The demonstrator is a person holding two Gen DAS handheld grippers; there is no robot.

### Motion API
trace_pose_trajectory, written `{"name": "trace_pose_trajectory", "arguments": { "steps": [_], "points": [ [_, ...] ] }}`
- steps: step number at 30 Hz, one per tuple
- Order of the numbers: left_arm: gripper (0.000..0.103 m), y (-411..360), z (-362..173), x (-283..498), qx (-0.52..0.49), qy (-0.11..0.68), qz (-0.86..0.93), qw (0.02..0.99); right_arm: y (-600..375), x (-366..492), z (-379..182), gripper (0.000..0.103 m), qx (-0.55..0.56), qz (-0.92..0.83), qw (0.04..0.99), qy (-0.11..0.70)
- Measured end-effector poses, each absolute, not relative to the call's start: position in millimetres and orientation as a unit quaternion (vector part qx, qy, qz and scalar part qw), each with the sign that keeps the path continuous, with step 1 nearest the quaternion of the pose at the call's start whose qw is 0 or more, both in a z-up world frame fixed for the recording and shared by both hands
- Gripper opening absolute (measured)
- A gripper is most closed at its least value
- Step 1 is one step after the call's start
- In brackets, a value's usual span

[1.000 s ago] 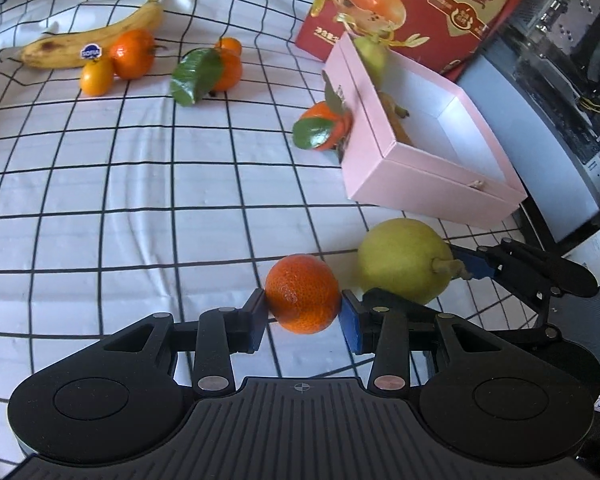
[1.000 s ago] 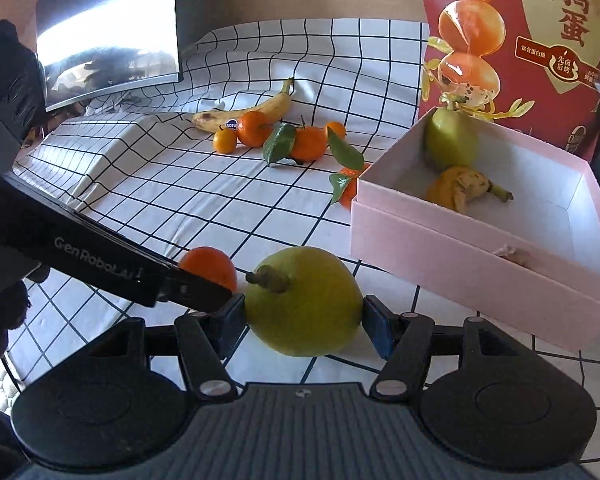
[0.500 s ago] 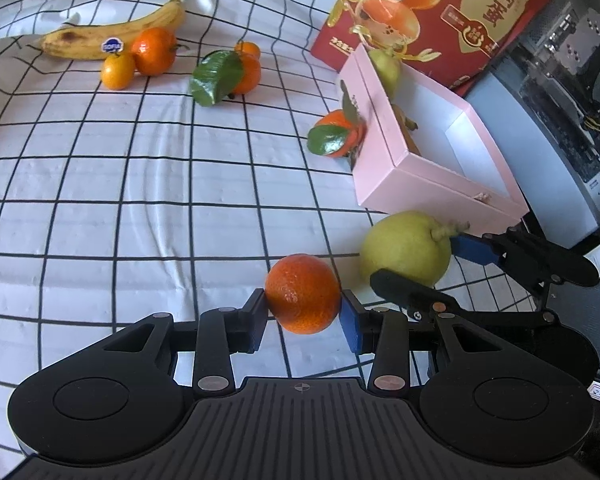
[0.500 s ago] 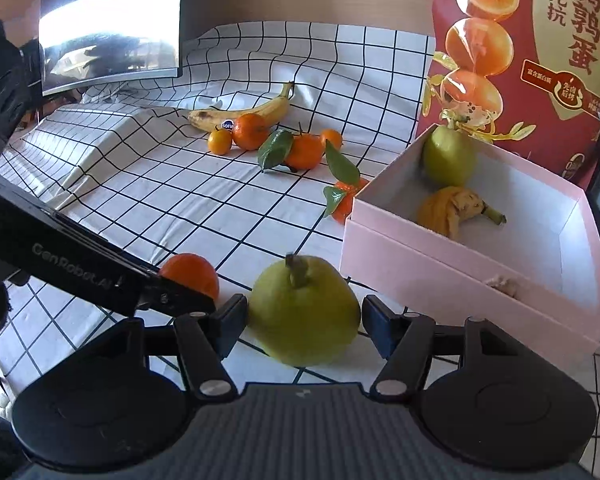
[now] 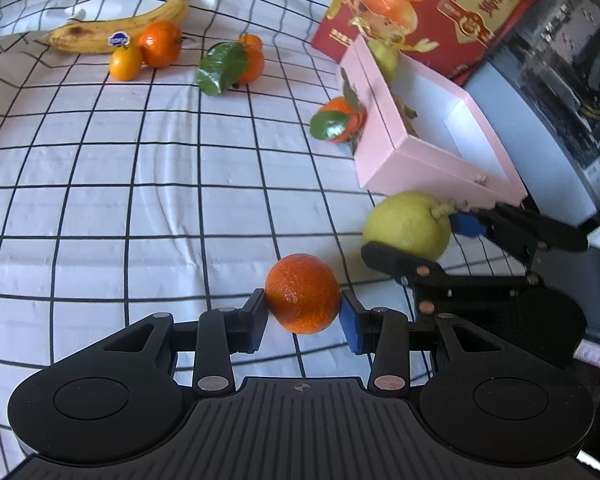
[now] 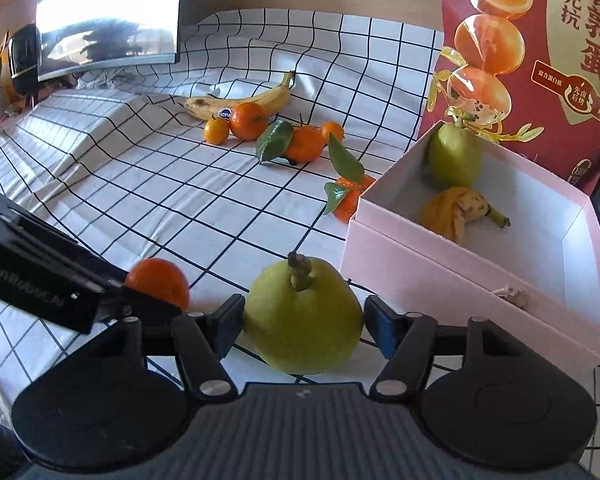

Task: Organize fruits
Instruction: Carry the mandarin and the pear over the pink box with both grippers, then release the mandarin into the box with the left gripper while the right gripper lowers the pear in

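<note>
My left gripper (image 5: 303,316) is shut on an orange tangerine (image 5: 302,293) held above the checked cloth. My right gripper (image 6: 303,326) is shut on a green pear (image 6: 303,320), stem up, just in front of the pink box (image 6: 440,276). The pear (image 5: 408,225) and right gripper also show in the left wrist view, near the box's front corner (image 5: 420,160). The tangerine (image 6: 160,282) shows at the left of the right wrist view. Inside the box lie another green pear (image 6: 454,154) and a small yellow banana piece (image 6: 456,212).
A banana (image 6: 244,98), several tangerines, some with leaves (image 6: 302,142), and a small yellow fruit (image 6: 216,130) lie at the back of the cloth. One leafy tangerine (image 6: 346,198) rests against the box. A red carton (image 6: 540,52) stands behind the box. A monitor (image 6: 108,8) is at the back left.
Both grippers have risen and drawn back with their fruit. The pear has turned stem-up in the right gripper and sits nearer the box's front wall.
</note>
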State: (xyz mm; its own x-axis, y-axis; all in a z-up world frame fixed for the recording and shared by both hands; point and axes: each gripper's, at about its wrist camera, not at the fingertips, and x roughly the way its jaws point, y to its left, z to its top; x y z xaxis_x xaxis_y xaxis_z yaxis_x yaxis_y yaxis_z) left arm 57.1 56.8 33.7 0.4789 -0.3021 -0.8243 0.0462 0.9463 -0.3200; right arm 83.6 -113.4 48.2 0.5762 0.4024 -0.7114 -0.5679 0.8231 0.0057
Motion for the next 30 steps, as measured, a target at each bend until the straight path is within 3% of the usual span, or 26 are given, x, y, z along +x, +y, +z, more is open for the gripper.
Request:
{"name": "trace_pose_trajectory", "arguments": {
  "steps": [7,14,18,25,30],
  "points": [
    [0.044,43.3,57.3,54.8,-0.111,0.487,-0.148,0.854,-129.2,77.1,69.9,0.062,-0.082,0.267,0.88,0.383],
    [0.044,6.0,128.7,107.5,-0.072,0.405,-0.236,0.88,-182.7,66.7,159.7,0.062,-0.063,0.22,0.929,0.29],
    [0.044,-33.7,140.2,157.8,-0.052,0.419,-0.256,0.87,-217.5,70.4,192.4,0.062,-0.057,0.162,0.953,0.251],
    [0.044,-72.4,103.2,212.1,0.031,0.509,-0.199,0.837,-262.3,67.7,183.1,0.062,-0.034,0.11,0.956,0.268],
    [0.043,-68.0,102.9,212.0,0.029,0.507,-0.189,0.841,-273.3,73.8,158.7,0.062,-0.012,0.112,0.949,0.295]
  ]
}}
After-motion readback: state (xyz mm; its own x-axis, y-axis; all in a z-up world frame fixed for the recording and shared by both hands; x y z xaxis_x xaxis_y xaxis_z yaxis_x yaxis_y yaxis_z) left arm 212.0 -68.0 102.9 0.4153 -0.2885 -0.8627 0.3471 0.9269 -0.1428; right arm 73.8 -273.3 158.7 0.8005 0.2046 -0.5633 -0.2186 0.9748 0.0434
